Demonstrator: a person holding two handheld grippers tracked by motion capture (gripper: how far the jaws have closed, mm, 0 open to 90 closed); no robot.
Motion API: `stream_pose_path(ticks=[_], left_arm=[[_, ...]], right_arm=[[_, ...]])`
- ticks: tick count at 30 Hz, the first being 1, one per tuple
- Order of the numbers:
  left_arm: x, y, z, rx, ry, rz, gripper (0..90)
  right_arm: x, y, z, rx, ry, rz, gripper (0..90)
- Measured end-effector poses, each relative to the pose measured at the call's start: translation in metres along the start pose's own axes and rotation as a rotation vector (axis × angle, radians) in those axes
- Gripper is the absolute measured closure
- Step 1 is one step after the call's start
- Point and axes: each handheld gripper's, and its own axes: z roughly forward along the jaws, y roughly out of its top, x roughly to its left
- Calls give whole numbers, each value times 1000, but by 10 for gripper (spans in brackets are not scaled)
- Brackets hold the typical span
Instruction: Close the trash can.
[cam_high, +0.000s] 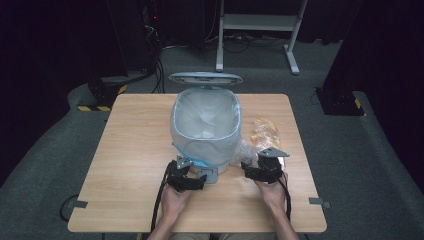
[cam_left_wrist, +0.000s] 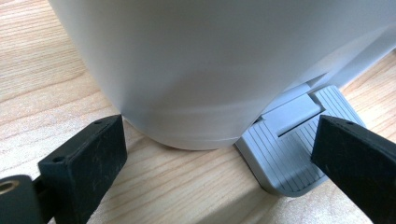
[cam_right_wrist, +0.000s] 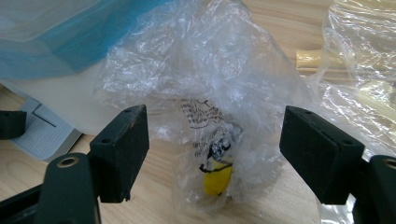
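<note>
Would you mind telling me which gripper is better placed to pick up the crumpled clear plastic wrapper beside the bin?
The right gripper: its open jaws already straddle the clear wrapper. The left gripper sits open at the bin's pedal.

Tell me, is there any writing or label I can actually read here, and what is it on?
No text can be read.
Clear bag: a few lines of black print, too small and crumpled to read.
Yellow patch low inside that bag: dark marks above it, too blurred to read.
Bin, its pedal and the table: no words or numbers visible.
</note>
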Motion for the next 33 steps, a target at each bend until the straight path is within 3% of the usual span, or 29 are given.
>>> stream_pose_path(ticks=[11, 19, 33], left_arm=[[0, 0, 0, 0, 0, 0, 37], [0, 0, 0, 0, 0, -1, 37], [0, 0, 0, 0, 0, 0, 37]], right_arm=[[-3, 0, 15, 32, -13, 11, 295], [-5, -9, 26, 71, -20, -3, 473], [-6, -17, 27, 75, -40, -32, 770]])
